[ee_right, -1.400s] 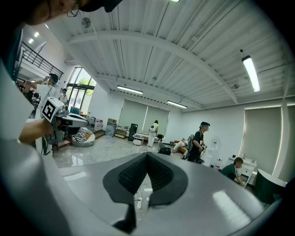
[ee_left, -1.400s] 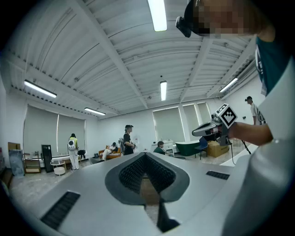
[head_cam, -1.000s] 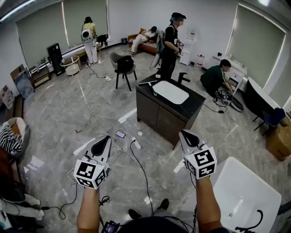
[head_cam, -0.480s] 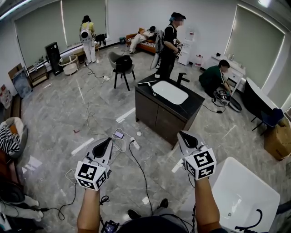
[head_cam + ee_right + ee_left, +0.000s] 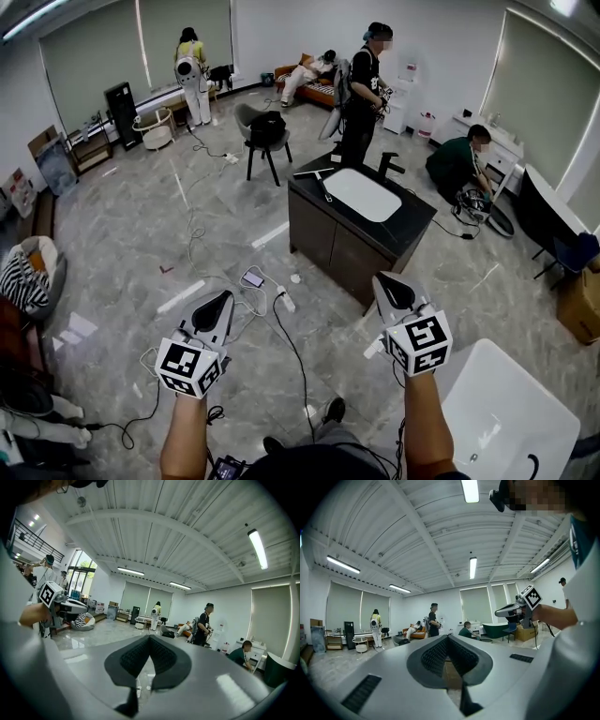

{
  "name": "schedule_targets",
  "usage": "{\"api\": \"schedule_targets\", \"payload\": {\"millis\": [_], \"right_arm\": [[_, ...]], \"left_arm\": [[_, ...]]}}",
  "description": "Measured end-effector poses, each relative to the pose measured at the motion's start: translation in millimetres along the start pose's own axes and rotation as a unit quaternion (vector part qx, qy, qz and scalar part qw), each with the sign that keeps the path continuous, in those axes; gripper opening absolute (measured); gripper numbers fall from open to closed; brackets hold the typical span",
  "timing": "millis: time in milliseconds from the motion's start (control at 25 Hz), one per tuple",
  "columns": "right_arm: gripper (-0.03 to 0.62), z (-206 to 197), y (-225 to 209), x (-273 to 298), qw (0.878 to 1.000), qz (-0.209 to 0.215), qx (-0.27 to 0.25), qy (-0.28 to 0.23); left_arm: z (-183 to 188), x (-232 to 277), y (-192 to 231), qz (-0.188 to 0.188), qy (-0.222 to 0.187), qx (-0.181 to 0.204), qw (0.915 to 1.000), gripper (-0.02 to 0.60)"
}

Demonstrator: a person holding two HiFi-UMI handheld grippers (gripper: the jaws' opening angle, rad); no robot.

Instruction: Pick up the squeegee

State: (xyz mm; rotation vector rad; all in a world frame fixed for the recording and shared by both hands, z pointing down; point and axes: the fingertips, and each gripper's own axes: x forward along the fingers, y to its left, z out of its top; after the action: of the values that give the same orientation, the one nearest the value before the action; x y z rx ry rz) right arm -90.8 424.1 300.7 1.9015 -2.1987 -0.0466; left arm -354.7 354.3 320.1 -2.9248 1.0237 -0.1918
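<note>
Well beyond fingers (image 5: 214, 307) lies squeegee (image 5: 322, 186).

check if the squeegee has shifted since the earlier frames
No. The squeegee still lies on the dark counter, just left of the white basin, as before.

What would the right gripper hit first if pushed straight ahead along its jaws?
Probably the dark sink cabinet: in the head view the right gripper, shut and empty, aims toward its near side. Depth is unclear; it might pass over the countertop instead.
</note>
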Motion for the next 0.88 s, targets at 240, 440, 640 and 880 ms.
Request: {"api": "schedule_targets", "payload": {"millis": [240,440,640,880], "right_arm": [[0.011,-15,-58,43,0.999,0.031,0.005,-0.005],[0.011,-22,-107,78,0.998,0.054,0.007,-0.008],[0.011,-31,-148,94,0.997,0.070,0.010,-0.010],[0.011,-43,-195,99,0.997,0.074,0.022,-0.014]], "left_arm": [[3,59,-6,0.027,0.011,0.007,0.9996,0.006],[5,112,-13,0.044,0.015,0.005,0.9989,0.006],[9,150,-29,0.055,0.019,0.005,0.9983,0.006],[13,197,-49,0.054,0.027,0.010,0.9981,0.006]]}}
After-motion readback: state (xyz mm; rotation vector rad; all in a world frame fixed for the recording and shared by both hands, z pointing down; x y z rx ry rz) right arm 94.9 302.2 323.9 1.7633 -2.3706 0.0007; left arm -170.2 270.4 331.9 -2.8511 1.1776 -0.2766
